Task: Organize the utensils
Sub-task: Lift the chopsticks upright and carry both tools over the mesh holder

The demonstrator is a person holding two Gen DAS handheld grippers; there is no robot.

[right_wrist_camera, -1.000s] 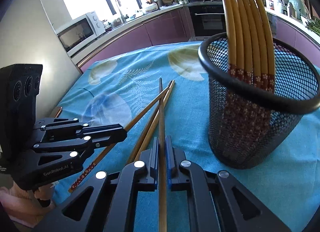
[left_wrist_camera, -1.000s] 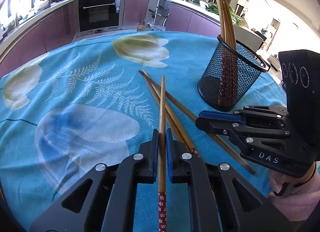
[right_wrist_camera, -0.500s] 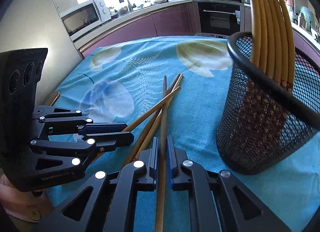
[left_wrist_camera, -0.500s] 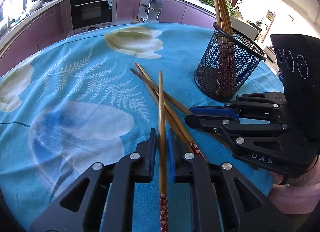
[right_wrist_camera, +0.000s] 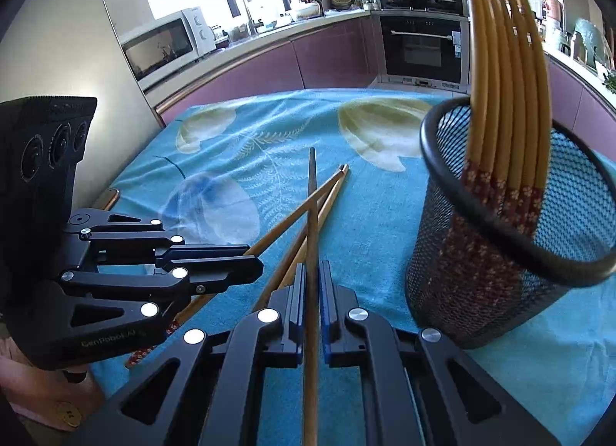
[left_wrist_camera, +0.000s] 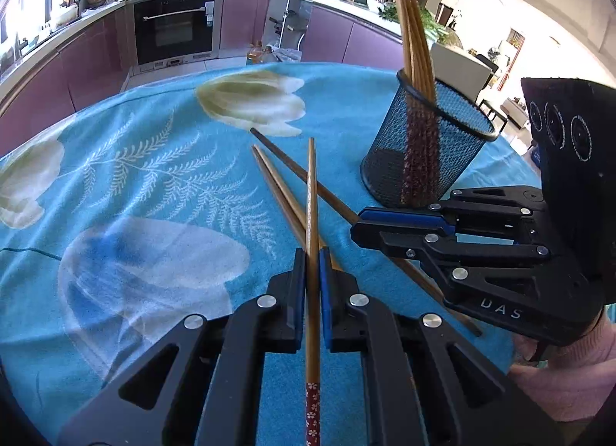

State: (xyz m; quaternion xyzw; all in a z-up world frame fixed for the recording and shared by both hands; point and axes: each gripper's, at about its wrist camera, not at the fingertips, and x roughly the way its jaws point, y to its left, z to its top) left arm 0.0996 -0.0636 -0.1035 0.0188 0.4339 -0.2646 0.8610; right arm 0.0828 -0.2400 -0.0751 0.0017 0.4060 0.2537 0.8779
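Several chopsticks [right_wrist_camera: 504,99] already stand in the mesh cup [right_wrist_camera: 512,276], while beside the cup each tongs, left [left_wrist_camera: 312,273] and right [right_wrist_camera: 312,280], clamps one chopstick, and one more [left_wrist_camera: 277,192] lies on the bench [left_wrist_camera: 115,184] awaiting pickup.

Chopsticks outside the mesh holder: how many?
3. First chopstick held by left gripper, second chopstick by right gripper, third chopstick lying on the tablecloth. None seems hidden.
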